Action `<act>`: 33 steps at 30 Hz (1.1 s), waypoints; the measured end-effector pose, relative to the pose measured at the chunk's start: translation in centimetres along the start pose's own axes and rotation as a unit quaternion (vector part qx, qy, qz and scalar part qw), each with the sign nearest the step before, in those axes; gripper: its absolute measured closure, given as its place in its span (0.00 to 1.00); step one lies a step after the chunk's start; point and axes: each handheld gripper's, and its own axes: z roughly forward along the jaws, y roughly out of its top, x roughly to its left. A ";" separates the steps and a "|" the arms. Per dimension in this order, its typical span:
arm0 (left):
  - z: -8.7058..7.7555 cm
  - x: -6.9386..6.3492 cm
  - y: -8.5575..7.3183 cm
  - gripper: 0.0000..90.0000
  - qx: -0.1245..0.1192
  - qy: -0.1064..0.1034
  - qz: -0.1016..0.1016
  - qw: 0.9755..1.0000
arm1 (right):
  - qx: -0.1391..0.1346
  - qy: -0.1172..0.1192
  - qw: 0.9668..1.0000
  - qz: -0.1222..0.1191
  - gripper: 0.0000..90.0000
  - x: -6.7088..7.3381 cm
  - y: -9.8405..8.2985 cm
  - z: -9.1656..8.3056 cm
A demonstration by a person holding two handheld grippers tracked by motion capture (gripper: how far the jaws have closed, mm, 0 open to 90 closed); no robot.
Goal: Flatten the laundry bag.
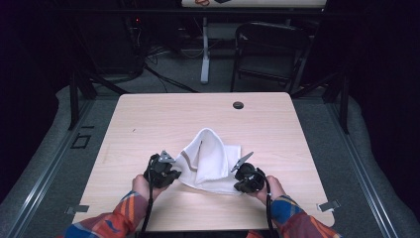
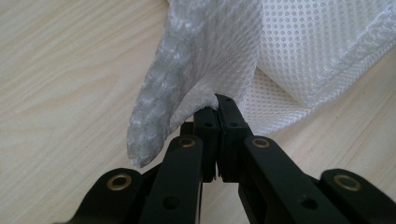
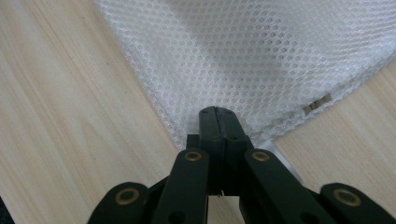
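Observation:
A white mesh cloth [image 1: 208, 158] lies bunched and half folded near the front of the wooden table [image 1: 148, 119]. My left gripper [image 1: 171, 171] is shut on the cloth's left edge; in the left gripper view the white cloth [image 2: 219, 51] rises in a fold from the pinched jaws of that gripper [image 2: 218, 100]. My right gripper [image 1: 242, 173] is shut on the cloth's right corner. The right gripper view has the mesh cloth [image 3: 261, 51] spreading flat over the table from the closed tips of that gripper [image 3: 217, 112].
A small dark round hole [image 1: 238, 105] sits near the table's far edge. Behind the table stand a dark chair [image 1: 270, 49] and a white table leg [image 1: 205, 49]. Metal clips [image 1: 329, 206] are at the front corners.

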 end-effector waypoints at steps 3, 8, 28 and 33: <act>0.1 0.2 -0.1 0.98 0.008 -0.003 0.001 1.000 | 0.001 0.000 1.000 -0.002 1.00 0.0 0.0 0.0; 0.3 0.4 -0.2 0.98 0.016 -0.011 -0.008 1.000 | 0.000 -0.002 1.000 0.001 1.00 -0.2 0.0 0.0; -1.4 2.9 -1.8 0.62 0.077 -0.039 -0.028 0.996 | 0.003 -0.006 1.000 0.006 1.00 -1.3 -0.4 -0.3; -2.6 3.5 -2.3 0.43 0.069 -0.008 -0.037 0.997 | 0.009 -0.007 1.000 0.008 1.00 -1.8 -0.5 -0.6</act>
